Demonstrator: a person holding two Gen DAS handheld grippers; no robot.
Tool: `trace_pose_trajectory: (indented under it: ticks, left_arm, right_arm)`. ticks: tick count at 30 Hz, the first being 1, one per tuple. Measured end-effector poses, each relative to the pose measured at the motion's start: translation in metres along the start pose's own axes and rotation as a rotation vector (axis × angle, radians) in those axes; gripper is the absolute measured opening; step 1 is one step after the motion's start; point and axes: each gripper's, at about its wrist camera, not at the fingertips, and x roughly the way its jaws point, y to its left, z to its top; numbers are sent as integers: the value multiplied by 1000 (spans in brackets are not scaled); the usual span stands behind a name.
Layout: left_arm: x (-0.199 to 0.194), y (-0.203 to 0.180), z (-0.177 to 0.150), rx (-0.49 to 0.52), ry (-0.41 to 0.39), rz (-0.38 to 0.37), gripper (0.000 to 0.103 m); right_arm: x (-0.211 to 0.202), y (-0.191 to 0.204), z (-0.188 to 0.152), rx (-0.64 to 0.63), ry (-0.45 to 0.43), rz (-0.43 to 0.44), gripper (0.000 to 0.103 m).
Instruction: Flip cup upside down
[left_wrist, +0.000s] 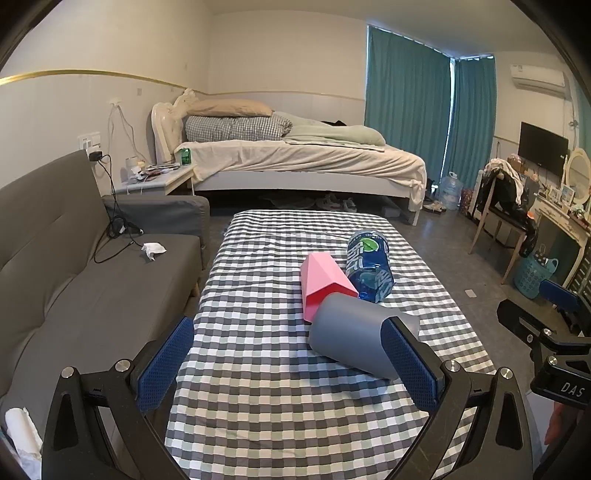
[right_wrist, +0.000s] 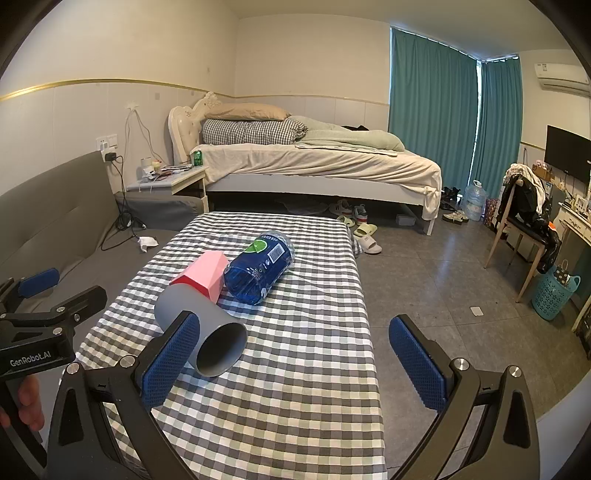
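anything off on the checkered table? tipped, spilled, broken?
All three containers lie on their sides: the grey cup, mouth toward the cameras, the pink cup and the blue bottle clustered behind it. No spill or damage visible. Both grippers, left and right, are open and empty.

A lived-in bedroom at home is showing here: an unmade bed (right_wrist: 314, 162) is sitting by the wall, teal curtains (right_wrist: 432, 110) hanging to its right, a grey sofa (left_wrist: 74, 266) and cluttered nightstand (right_wrist: 170, 181) standing to its left.

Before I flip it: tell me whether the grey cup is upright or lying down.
Lying down. The grey cup rests on its side on the checked cloth, open mouth facing the right gripper's camera.
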Motion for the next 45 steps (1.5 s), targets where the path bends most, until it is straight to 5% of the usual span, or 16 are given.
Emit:
trace_pose_trajectory:
  ticks: [37,45]
  left_arm:
    - [7,3,-4,0,10,3,103]
    - [25,22,2,-19,33,65,103]
  right_arm:
    - [5,1,3,18,30,4,103]
    - [17,12,25,-6,53,-12,103]
